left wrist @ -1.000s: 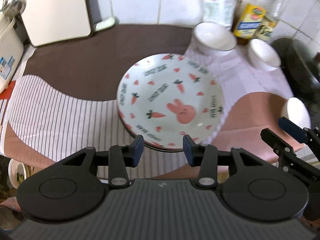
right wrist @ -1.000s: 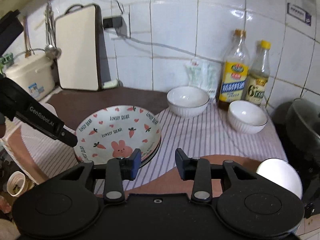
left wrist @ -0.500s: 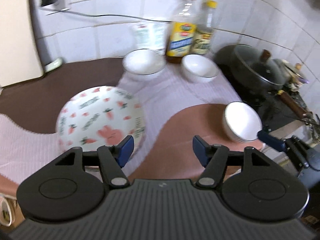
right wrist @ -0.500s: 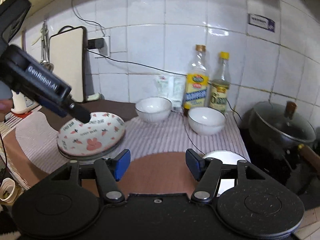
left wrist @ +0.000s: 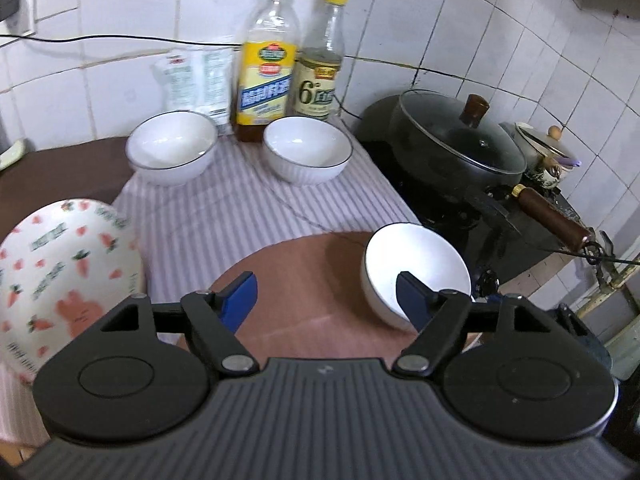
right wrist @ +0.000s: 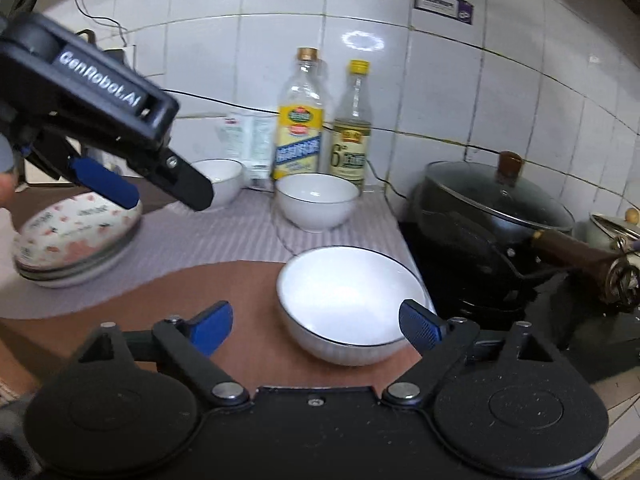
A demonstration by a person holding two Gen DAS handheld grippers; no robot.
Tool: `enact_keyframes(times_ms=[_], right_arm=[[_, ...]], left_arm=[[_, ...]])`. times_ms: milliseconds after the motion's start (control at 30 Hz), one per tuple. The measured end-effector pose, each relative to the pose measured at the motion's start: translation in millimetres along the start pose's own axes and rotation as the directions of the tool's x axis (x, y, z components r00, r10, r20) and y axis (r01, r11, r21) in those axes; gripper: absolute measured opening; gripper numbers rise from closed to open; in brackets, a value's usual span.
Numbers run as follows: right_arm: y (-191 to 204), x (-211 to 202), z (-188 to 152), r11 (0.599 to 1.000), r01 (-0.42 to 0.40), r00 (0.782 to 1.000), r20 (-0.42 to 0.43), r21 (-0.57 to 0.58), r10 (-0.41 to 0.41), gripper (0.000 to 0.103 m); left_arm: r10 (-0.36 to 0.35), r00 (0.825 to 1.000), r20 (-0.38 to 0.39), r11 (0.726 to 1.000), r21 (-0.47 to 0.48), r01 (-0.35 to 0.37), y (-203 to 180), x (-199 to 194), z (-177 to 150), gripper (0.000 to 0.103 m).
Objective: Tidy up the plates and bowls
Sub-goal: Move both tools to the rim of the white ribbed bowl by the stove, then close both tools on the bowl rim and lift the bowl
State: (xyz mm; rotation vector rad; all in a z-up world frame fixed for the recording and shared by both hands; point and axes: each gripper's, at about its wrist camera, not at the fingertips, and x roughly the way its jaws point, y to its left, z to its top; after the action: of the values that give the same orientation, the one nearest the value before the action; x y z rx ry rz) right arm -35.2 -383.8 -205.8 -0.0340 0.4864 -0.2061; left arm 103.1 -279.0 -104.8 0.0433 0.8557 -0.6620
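From the left wrist, the left gripper [left wrist: 326, 294] hangs over the brown mat [left wrist: 304, 276], its jaws opening with nothing between them. A white bowl [left wrist: 416, 268] sits just ahead by the right finger, beside the stove. Two more white bowls [left wrist: 172, 148] stand on the striped cloth before the oil bottle [left wrist: 268, 60]. The carrot-and-bunny plate [left wrist: 60, 264] lies at the left.

From the right wrist, the right gripper [right wrist: 316, 322] is opening wide, empty, its fingers either side of the near white bowl [right wrist: 348, 300] without touching it. The plate stack [right wrist: 76, 244] rests left, under the other gripper.
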Motion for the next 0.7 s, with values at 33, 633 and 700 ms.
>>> enact_keyframes(times_ms=[33, 633, 700], right_arm=[[-4, 6, -3, 1.0, 0.006, 1.0, -0.012, 0.012, -0.005, 0.095], [-21, 71, -35, 0.997, -0.021, 1.0, -0.007, 0.076, 0.022, 0.096], [-20, 75, -34, 0.997, -0.021, 1.0, -0.007, 0.075, 0.022, 0.096]], left_arm=[[-0.005, 1.0, 0.004, 1.0, 0.004, 0.005, -3, 7, 0, 0.078], [-0.089, 0.978, -0.186, 0.993, -0.093, 0.073, -17, 117, -5, 0.052], [-0.091, 0.976, -0.197, 0.994, -0.083, 0.076, -18, 121, -6, 0.04]])
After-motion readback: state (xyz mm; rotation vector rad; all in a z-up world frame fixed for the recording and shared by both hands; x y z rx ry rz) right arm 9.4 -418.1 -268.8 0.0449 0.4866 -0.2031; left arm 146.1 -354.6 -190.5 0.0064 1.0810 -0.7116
